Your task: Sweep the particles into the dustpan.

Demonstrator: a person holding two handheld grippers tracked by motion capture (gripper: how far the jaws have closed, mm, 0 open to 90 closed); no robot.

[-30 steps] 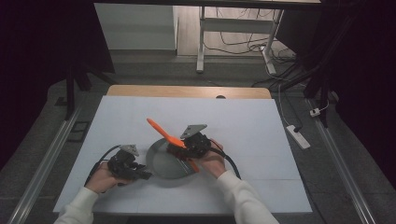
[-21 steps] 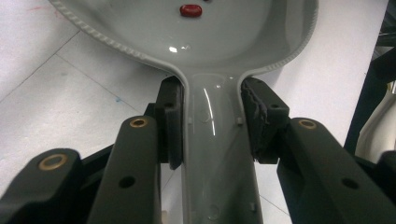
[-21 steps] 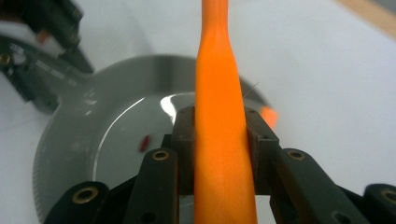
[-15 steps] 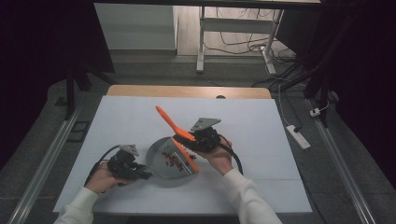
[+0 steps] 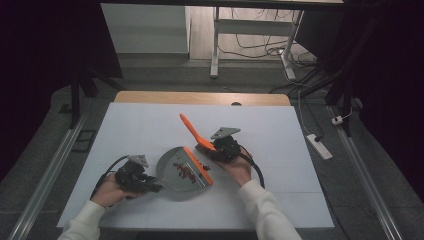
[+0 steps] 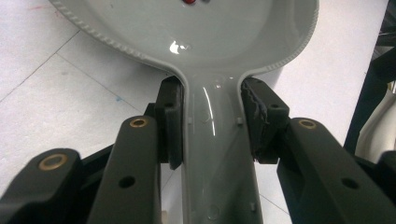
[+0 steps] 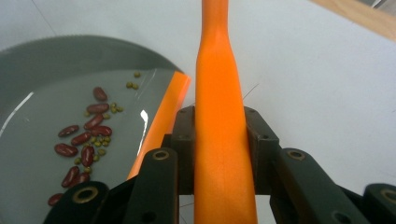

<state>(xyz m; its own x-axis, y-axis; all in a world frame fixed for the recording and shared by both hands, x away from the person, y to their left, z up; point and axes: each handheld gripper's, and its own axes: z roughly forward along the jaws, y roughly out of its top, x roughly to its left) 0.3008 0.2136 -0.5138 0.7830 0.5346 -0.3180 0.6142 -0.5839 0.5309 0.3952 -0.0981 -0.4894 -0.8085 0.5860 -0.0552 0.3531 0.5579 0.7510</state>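
The grey dustpan (image 5: 177,172) sits flat on the white table (image 5: 140,130), and you've got its handle (image 6: 212,154) clamped in your left gripper (image 5: 134,177): both jaws are closed on it, one pad pressing each side just below where the handle flares into the pan. That plastic is smooth and glossy, catching a bright glint ahead of the jaws, with a finely ribbed rim curving away to their left. Inside the pan, dark red beans (image 7: 81,140) lie scattered among tiny green ones (image 7: 100,147), off to the left of your right jaws. Your right gripper (image 5: 222,147) is shut tight on the orange brush handle (image 7: 219,140), a smooth, matte bar that narrows to a slim neck beyond the jaws and runs straight up between them. Its orange edge (image 7: 161,119) rests at the pan's lip, just left of the jaws. The table under everything is a plain, pale sheet with faint seams.
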